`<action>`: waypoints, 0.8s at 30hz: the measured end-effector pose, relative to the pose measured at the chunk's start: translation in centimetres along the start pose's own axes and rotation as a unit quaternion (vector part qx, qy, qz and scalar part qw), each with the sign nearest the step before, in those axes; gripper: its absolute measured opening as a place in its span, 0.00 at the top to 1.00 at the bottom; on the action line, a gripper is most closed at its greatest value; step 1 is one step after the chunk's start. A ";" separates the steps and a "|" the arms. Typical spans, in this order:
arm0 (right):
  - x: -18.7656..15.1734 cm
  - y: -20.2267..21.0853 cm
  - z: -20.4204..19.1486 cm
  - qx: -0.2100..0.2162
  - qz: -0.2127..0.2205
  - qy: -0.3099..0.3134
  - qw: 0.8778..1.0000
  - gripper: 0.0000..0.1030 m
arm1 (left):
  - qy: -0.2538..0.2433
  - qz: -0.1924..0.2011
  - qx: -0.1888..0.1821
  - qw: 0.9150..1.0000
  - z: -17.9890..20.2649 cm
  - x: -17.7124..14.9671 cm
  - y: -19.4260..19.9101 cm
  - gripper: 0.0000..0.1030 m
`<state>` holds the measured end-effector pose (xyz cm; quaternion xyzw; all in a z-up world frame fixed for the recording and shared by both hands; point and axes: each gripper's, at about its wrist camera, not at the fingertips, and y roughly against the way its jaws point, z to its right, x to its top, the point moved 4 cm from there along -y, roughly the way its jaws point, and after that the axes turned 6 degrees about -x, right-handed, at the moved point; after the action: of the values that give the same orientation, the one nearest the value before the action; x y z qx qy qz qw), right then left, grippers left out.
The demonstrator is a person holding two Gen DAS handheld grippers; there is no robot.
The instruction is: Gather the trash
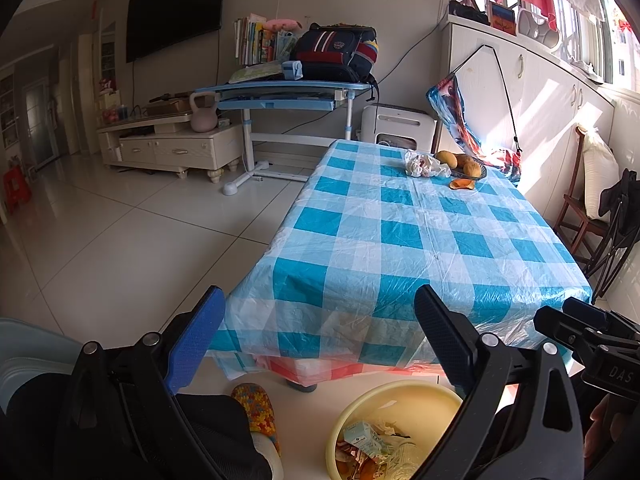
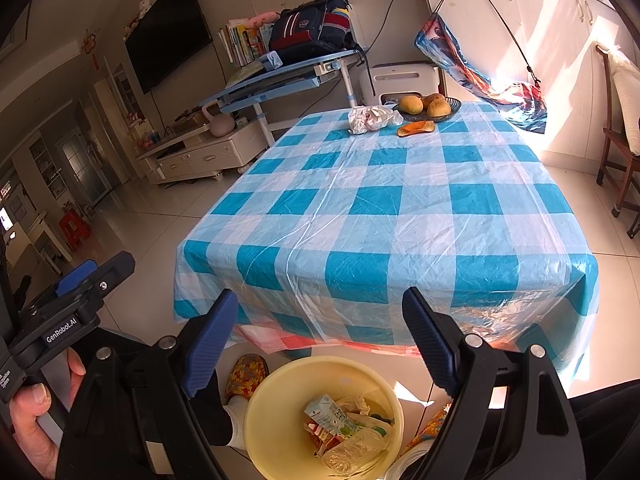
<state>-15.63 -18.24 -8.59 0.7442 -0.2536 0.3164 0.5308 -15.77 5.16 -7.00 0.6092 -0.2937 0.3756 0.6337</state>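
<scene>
A yellow bin (image 2: 280, 384) (image 1: 360, 404) stands on the floor below the table's near edge, holding a small carton (image 2: 328, 410), wrappers and a clear plastic container. On the far end of the blue-checked tablecloth (image 2: 400, 200) (image 1: 400, 232) lie a crumpled white plastic bag (image 2: 370, 118) (image 1: 424, 164) and an orange peel (image 2: 416, 128) (image 1: 462, 184). My right gripper (image 2: 320, 322) is open above the bin with nothing between its fingers. My left gripper (image 1: 320, 324) is open too, empty, before the table's near edge. Each gripper shows at the edge of the other's view.
A dark dish of mangoes (image 2: 428, 106) (image 1: 460, 162) sits beside the bag. A slippered foot (image 2: 246, 374) stands next to the bin. A blue desk with a backpack (image 1: 336, 54), a TV stand (image 1: 168, 148) and a wooden chair (image 2: 618, 152) surround the table.
</scene>
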 end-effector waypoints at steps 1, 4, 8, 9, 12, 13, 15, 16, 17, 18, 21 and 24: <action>0.0 0.0 -0.1 0.000 0.000 0.000 1.000 0.21 | 0.000 0.000 0.000 1.000 0.0 0.0 0.0 0.11; 0.0 0.0 -0.1 0.000 0.000 0.001 1.000 0.21 | 0.001 0.000 0.000 1.000 0.0 0.0 0.0 0.11; 0.0 0.0 -0.1 0.000 -0.001 0.001 1.000 0.21 | 0.001 0.000 0.000 1.000 0.0 0.0 0.0 0.11; 0.0 0.0 -0.1 0.000 0.000 0.000 1.000 0.21 | 0.000 0.000 0.000 1.000 0.0 0.0 0.0 0.11; 0.0 0.0 -0.2 0.000 0.000 0.001 1.000 0.21 | 0.000 0.000 0.000 1.000 0.0 0.0 0.0 0.11; 0.0 0.0 -0.2 0.000 0.000 0.001 1.000 0.21 | 0.001 0.000 0.000 1.000 0.0 0.0 0.0 0.11; 0.0 0.0 -0.2 0.000 0.000 0.001 1.000 0.21 | 0.001 0.000 0.000 1.000 0.0 0.0 0.0 0.11; 0.0 0.0 -0.2 0.000 0.000 0.001 1.000 0.21 | 0.001 0.000 0.000 1.000 0.0 0.0 0.0 0.11; 0.0 0.0 -0.2 0.000 0.000 0.001 1.000 0.21 | 0.001 0.000 0.000 1.000 0.0 0.0 0.0 0.11; 0.0 0.0 -0.2 0.000 0.000 0.001 1.000 0.21 | 0.001 0.000 0.000 1.000 0.0 0.1 0.0 0.11; 0.0 0.0 -0.2 0.000 0.000 0.001 1.000 0.21 | 0.000 0.000 0.000 1.000 0.0 0.1 0.0 0.11; 0.0 0.0 -0.2 0.000 0.001 0.000 1.000 0.21 | 0.001 0.000 0.000 1.000 0.0 0.1 0.0 0.11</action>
<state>-15.70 -18.08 -8.56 0.7440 -0.2539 0.3172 0.5304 -15.77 5.18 -6.91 0.6091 -0.2933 0.3761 0.6337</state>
